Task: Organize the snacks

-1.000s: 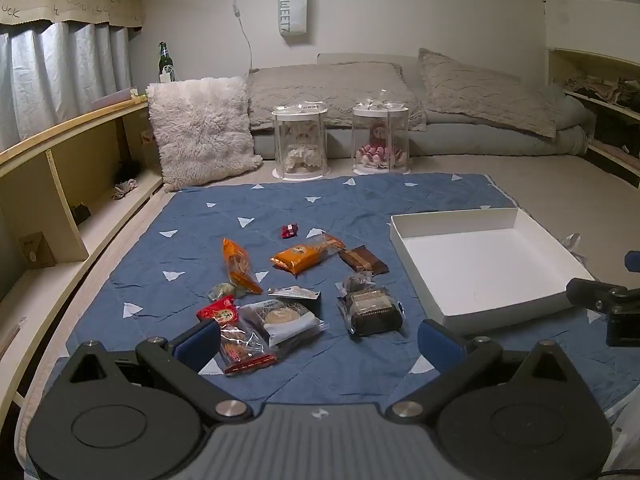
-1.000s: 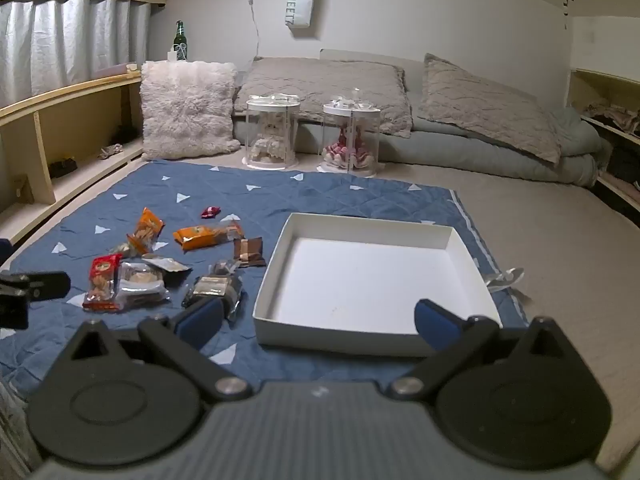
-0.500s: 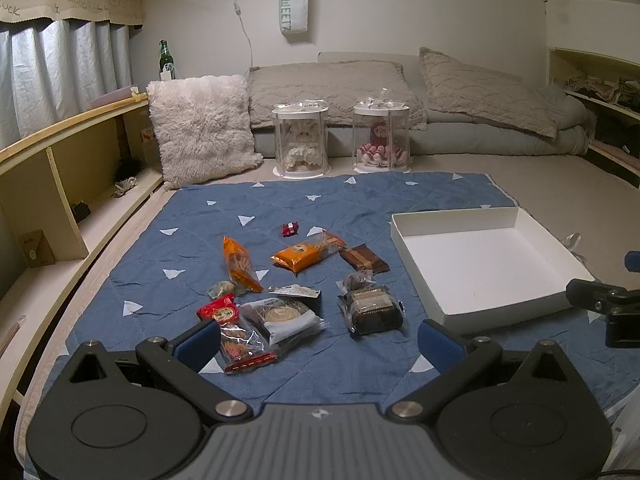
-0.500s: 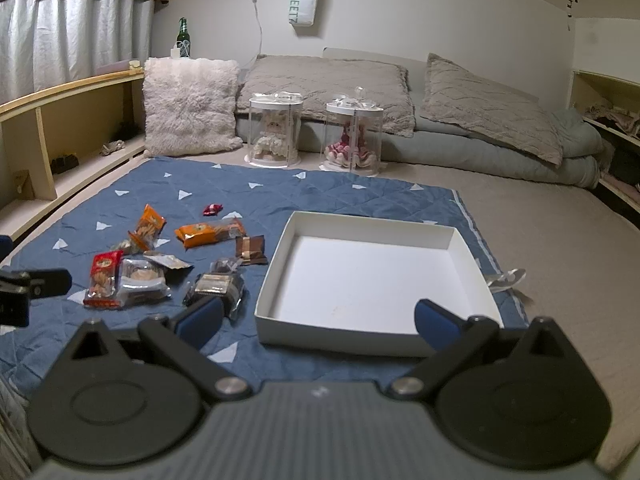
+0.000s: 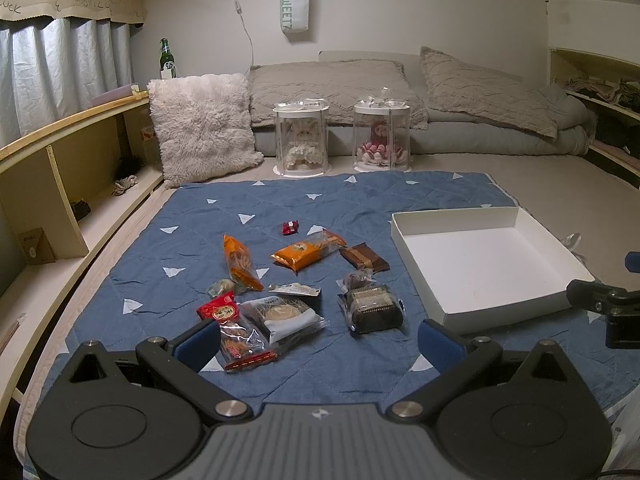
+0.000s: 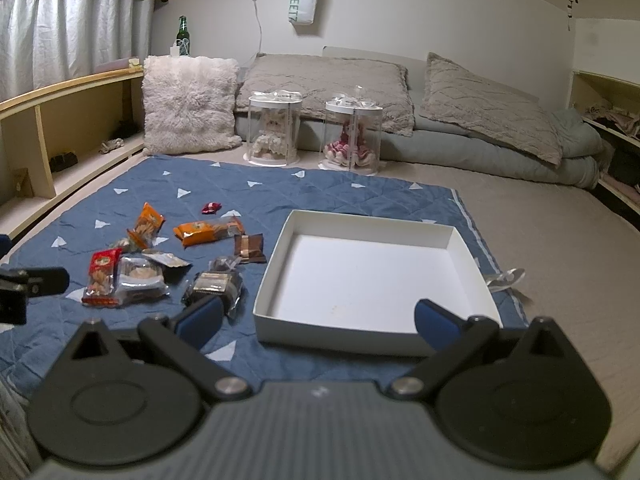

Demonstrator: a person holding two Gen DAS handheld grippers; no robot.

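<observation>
Several wrapped snacks lie on a blue quilted mat (image 5: 280, 200): an orange packet (image 5: 306, 254), a second orange bag (image 5: 239, 262), a brown bar (image 5: 364, 258), a dark cake pack (image 5: 374, 308), a white-wrapped biscuit (image 5: 282, 316), a red cracker pack (image 5: 236, 330) and a small red candy (image 5: 290, 227). An empty white box (image 5: 488, 264) sits to their right; it also shows in the right wrist view (image 6: 372, 272). My left gripper (image 5: 320, 342) is open and empty, just short of the snacks. My right gripper (image 6: 318, 320) is open and empty before the box's near wall.
Two clear cylinders with dolls (image 5: 302, 140) (image 5: 382, 136) stand beyond the mat. A fluffy pillow (image 5: 202, 124) and bedding (image 5: 480, 92) lie at the back. Wooden shelves (image 5: 60, 184) run along the left. A clear plastic wrapper (image 6: 504, 278) lies right of the box.
Both grippers have risen and tilted very slightly; the scene sits a touch lower in view. No snack has moved.
</observation>
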